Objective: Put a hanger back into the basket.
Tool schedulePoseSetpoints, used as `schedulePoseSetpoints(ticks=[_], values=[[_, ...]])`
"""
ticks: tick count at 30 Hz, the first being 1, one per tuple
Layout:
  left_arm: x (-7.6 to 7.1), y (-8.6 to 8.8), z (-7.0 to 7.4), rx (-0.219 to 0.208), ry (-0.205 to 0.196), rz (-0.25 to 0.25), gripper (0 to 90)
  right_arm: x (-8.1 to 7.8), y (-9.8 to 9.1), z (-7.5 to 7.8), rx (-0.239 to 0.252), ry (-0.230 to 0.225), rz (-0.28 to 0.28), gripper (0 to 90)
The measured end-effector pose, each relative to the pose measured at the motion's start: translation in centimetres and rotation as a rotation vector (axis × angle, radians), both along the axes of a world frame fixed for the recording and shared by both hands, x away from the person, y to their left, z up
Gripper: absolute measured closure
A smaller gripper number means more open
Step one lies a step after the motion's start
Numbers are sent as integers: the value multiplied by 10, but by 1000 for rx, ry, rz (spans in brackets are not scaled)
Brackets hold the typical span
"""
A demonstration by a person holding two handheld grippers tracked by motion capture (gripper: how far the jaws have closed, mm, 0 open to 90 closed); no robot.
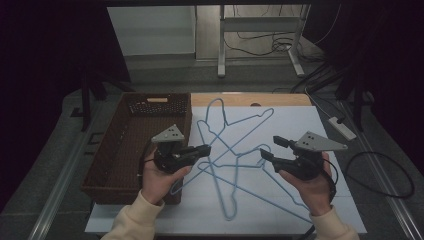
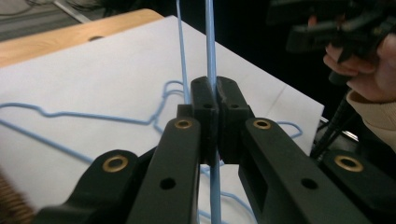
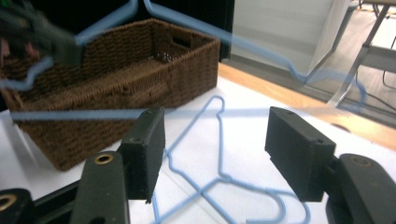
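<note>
Dim room with dark curtains, a grey floor and a metal table frame (image 1: 260, 40) beyond; in front, a table covered by a white sheet (image 1: 320, 150) with a bare wooden strip (image 1: 280, 99) at its far edge, and a brown wicker basket (image 1: 107, 165) at the left, beside the person's left hand. Three pale-blue wire hangers (image 1: 235, 150) lie crossed on the sheet, just right of the basket. The left gripper (image 2: 211, 100) is clenched on one hanger's wire, apparently to lift it free of the tangle, while the right gripper (image 3: 215, 154) is spread wide with a blurred blue wire between its jaws, seemingly poised to take a second hold.
</note>
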State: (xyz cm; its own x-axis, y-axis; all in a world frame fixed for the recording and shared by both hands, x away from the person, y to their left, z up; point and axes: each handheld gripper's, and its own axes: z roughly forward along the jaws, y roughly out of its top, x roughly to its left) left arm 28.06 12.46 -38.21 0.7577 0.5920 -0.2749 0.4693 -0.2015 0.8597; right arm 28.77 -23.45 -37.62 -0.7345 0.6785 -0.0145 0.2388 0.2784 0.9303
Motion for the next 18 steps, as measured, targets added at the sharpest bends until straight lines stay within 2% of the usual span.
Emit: schedulePoseSetpoints(ticks=[6,8,10,18], values=[[3,24,3,-8,-15,40,875,2,-18,-27,-10,39,4,327],[4,28,4,-6,-19,49,875,2,-19,-30,-12,43,2,322],[4,35,4,-5,-24,58,875,3,-30,-44,-20,63,-14,312],[8,59,6,15,-49,87,875,3,-50,-60,-25,89,-55,307]])
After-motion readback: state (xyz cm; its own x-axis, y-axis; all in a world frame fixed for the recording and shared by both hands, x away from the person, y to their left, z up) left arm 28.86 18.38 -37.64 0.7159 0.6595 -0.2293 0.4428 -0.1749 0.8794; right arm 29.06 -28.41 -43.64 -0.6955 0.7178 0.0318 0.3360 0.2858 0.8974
